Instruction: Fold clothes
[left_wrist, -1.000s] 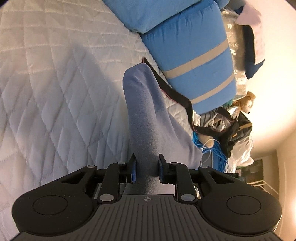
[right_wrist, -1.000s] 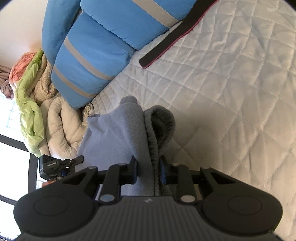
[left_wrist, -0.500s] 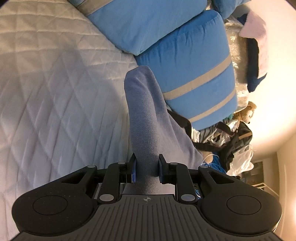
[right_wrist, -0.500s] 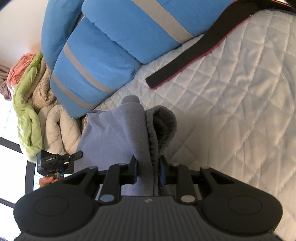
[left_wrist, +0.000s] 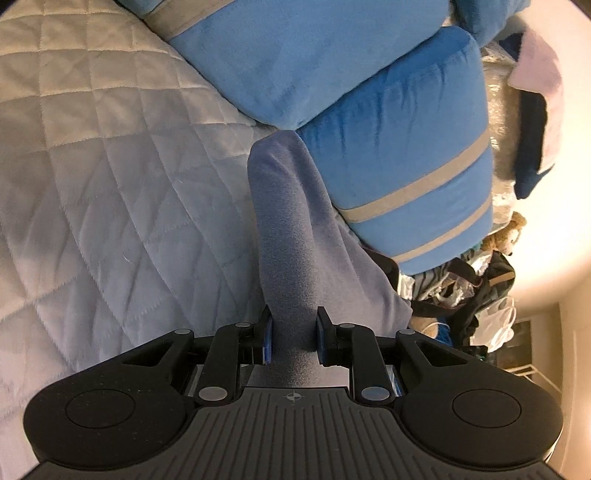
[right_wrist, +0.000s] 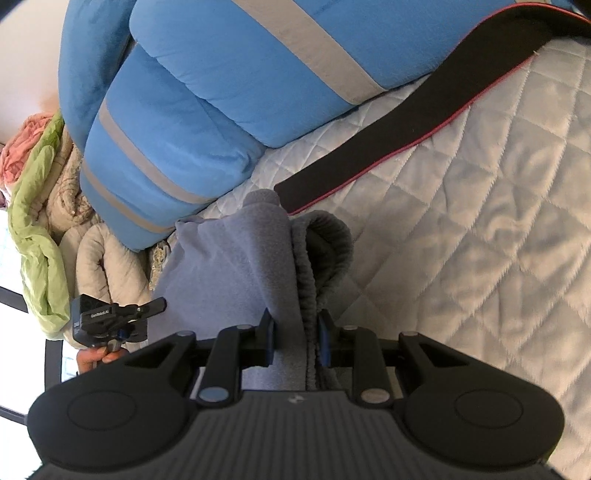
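- Quilted white bedding fills the scene, a grey-blue fleece garment held up above it by two handheld grippers.
- Clamped on a fold of the garment, the left gripper has its blue-padded jaws pressing the cloth from both sides; the fabric rises ahead of it as a rounded hump.
- Gripping the same garment at its ribbed, gathered edge, the right gripper is likewise closed on the cloth.
- Seen from the right wrist, the left gripper appears at the garment's far side, a hand beneath it.
- Beyond the garment lie blue cushions with grey stripes, resting on the bed.
- A black strap with a red edge crosses the quilt just past the garment's tip.
- Crumpled green and beige bedding is heaped beside the cushions; a plush toy sits among clutter on the other side.
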